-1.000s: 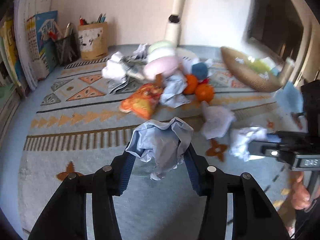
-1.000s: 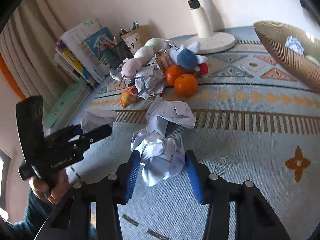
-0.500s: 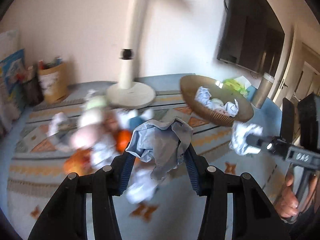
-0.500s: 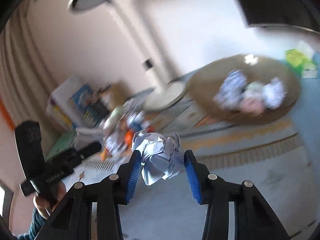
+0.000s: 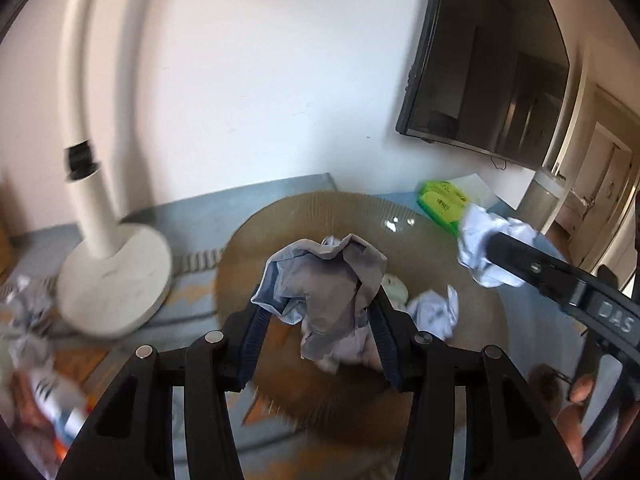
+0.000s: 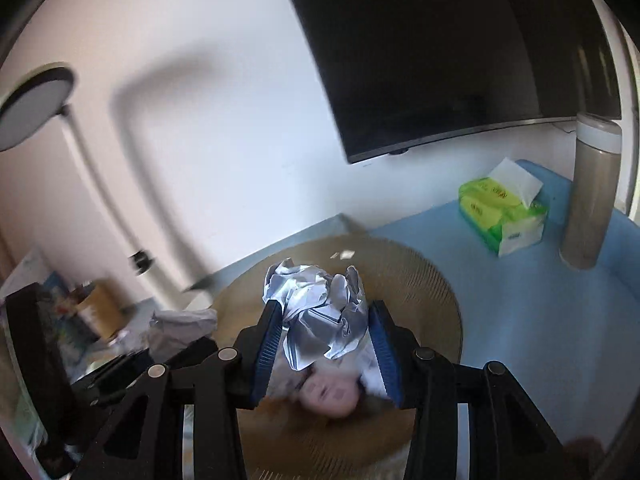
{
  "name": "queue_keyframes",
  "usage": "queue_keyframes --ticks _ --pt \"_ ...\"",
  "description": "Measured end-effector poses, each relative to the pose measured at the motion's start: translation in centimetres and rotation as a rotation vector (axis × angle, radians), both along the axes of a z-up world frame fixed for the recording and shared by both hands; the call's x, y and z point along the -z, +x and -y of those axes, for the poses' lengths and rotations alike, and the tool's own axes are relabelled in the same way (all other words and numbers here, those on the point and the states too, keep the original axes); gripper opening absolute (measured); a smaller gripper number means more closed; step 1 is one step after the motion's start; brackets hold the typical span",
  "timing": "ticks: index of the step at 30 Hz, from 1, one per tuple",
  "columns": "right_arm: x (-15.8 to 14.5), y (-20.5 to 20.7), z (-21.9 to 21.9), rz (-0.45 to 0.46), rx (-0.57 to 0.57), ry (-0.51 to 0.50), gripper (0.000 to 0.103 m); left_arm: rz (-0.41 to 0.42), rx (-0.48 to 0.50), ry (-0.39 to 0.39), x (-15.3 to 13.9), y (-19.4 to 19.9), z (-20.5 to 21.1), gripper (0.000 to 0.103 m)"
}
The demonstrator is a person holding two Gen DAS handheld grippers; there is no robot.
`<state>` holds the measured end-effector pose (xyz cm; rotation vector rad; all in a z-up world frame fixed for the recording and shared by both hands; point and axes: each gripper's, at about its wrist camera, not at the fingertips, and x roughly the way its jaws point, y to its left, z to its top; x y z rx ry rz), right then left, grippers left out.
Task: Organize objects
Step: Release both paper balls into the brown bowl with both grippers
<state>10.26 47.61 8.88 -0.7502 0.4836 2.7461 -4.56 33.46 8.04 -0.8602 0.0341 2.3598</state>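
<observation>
Now, with the left tongs (image 5: 320, 328) clamped on one crumpled paper ball (image 5: 322, 292) and the right tongs (image 6: 326, 344) clamped on another (image 6: 320, 316), both above the woven basket (image 5: 288, 224), each should release well inside the rim so neither wad rolls out.

"DAS", likely partial, on the right tongs (image 5: 482, 256).

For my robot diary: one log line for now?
left claw: holds paper ball | right claw: holds paper wad | both over basket
</observation>
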Motion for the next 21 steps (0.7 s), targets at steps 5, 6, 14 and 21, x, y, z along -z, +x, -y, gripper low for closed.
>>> queue_keyframes --ticks 5,6,14,21 --pt "1.4 -3.1 -2.5 0.019 0.006 -0.012 0.056 0.000 0.031 -0.033 1.1 -2.3 -2.0 0.056" --pt "1.7 -3.2 -2.8 0.015 0.011 -0.025 0.065 0.010 0.038 -0.034 1.3 -2.5 -2.1 0.067" --pt "2.5 -1.8 -3.3 0.014 0.000 -0.086 0.065 0.030 0.027 -0.024 1.5 -2.2 -0.8 0.087" --pt "0.1 2.0 1.0 -0.011 -0.078 -0.031 0.065 -0.033 -0.019 -0.015 -1.0 2.5 3.0 0.087"
